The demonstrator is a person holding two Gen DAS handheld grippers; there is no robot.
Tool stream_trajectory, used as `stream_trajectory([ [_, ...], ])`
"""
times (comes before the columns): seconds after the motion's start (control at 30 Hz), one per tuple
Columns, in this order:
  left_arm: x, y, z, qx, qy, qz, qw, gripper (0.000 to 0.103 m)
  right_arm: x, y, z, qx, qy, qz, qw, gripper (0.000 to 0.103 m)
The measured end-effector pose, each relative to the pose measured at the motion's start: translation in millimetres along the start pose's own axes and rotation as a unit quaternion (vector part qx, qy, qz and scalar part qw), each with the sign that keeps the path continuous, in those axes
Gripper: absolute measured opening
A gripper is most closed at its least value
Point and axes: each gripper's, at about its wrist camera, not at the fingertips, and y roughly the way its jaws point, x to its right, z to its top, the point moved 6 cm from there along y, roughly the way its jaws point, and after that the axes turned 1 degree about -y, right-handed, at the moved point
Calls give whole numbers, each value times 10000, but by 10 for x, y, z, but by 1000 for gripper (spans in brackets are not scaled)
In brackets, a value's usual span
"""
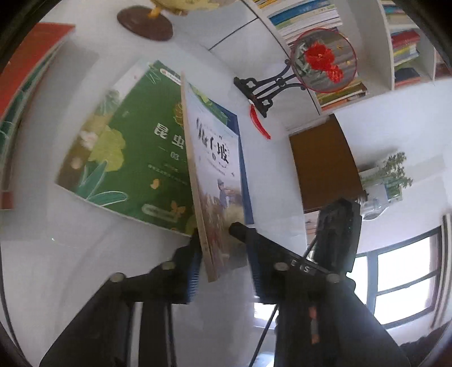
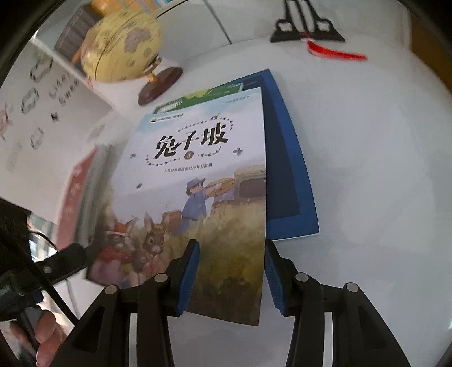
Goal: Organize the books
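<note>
One view, left wrist, shows the left gripper (image 1: 215, 231) pinching the rabbit book (image 1: 216, 169); right gripper (image 2: 230, 245) stands spread.

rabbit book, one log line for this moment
rabbit book tilted up | left gripper fingers around its edge | green book flat beneath

My rabbit book (image 2: 203, 180) covers most of the green insect book (image 2: 209, 96) and blue book (image 2: 291, 169); the globe (image 1: 180, 7) is cropped.

A white table top (image 1: 70, 254) is seen under everything; white shelves (image 1: 384, 56) are set behind it; a brown door (image 1: 322, 163) is seen; bright daylight is let in through a dark-framed window (image 1: 401, 279).
</note>
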Motion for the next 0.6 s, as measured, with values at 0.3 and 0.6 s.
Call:
stream_trajectory([
  [0.3,-139,280,-53,-8,312,1191,9924,10,-78,5,-34,-2,55,274,9996,29],
  [0.6,-30,312,-63,-33,980,1667,9811,10,-352,-232,-6,374,-568,215,9975,22],
])
